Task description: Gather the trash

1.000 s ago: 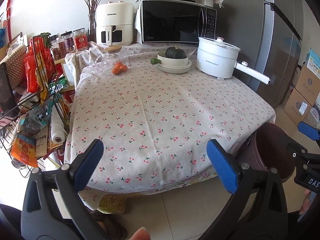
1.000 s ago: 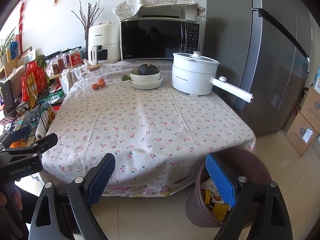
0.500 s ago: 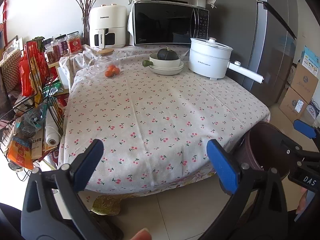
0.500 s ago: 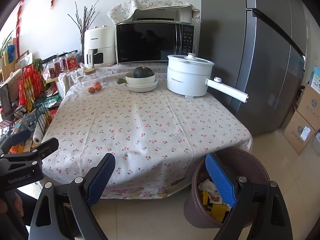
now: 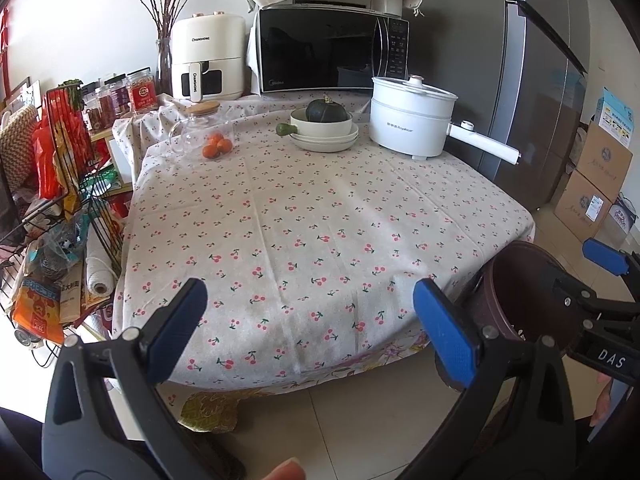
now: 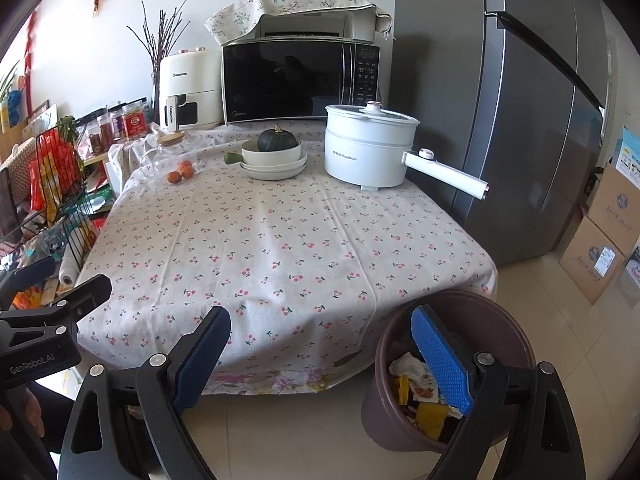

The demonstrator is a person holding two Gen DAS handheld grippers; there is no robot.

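now both grippers open, bin [image 6: 516, 344] w/ trash [image 6: 416, 394]

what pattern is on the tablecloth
The tablecloth is off-white with small pink-red cherries on green stems; the right wrist view shows it best.

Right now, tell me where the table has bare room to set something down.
Free: the whole front and middle of the tablecloth, from the near edge up to the bowls. Crowded: the back row, with jar, oranges, bowls and pot.
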